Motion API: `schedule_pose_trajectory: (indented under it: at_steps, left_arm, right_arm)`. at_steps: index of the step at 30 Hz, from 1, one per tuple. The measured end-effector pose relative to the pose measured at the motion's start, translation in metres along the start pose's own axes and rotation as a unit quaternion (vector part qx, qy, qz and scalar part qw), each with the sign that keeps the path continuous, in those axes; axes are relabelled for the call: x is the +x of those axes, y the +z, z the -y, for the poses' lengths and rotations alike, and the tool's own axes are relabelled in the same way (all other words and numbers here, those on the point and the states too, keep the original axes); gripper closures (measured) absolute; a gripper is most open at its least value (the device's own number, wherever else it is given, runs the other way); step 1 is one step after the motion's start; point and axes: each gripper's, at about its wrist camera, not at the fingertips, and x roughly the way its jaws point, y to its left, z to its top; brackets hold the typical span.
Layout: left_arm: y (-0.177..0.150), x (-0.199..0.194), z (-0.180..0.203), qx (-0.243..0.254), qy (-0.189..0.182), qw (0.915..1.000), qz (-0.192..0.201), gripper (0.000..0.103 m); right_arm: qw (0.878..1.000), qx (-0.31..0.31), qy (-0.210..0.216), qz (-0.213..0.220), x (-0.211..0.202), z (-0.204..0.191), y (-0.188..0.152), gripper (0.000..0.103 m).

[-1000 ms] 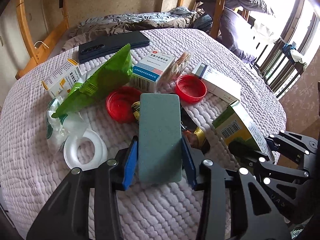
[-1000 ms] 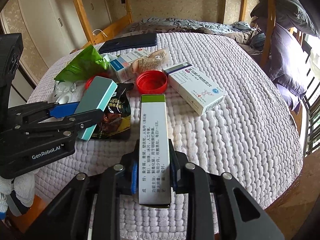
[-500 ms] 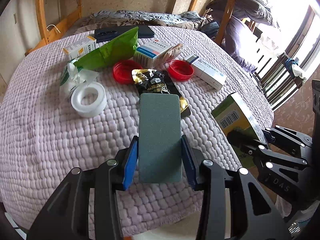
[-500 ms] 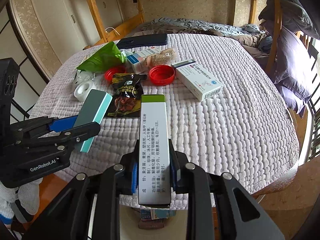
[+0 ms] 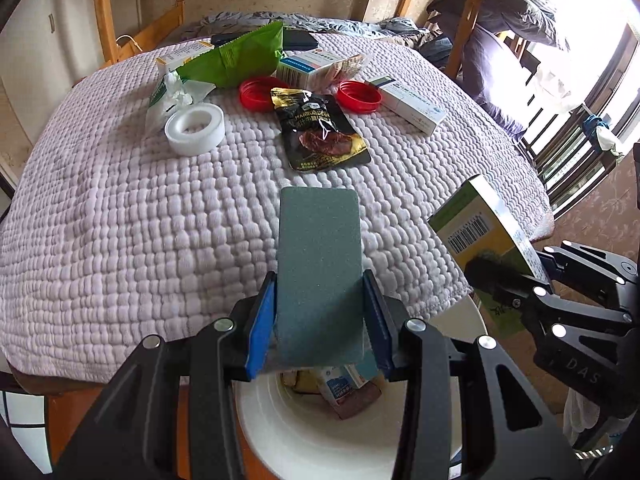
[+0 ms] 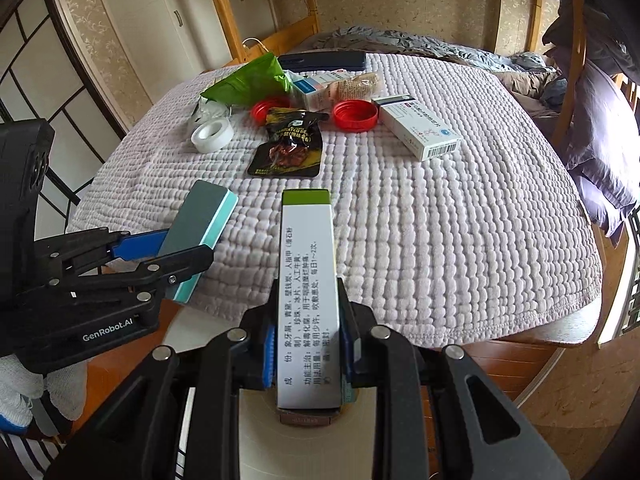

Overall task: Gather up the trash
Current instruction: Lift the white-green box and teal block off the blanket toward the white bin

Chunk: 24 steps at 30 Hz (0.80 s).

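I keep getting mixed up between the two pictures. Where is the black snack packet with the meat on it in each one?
Left wrist view: the black snack packet lies on the quilt, upper middle, beyond the held grey-green block.
Right wrist view: the packet lies upper middle, left of centre.
Shared landmark: the red lid, just right of the packet's far end in both.

Two red lids (image 5: pixel 259 93) (image 5: pixel 359 96), one tape roll (image 5: pixel 195 128), one green bag (image 5: pixel 236 61)

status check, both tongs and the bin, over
Left tongs shut on green sponge block. Right tongs shut on white-green box. Both over white bin. Nothing blocking the drop.
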Motion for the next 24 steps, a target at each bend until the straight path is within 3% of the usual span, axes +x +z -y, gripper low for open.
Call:
schedule_pose_trajectory:
  at_steps: [24]
  left_arm:
    - [-0.062, -0.021, 0.03, 0.0, 0.007, 0.9997, -0.022, 0.059]
  right_arm:
    - [0.999, -0.035, 0.019, -0.023, -0.024, -0.002, -0.052, 0.079]
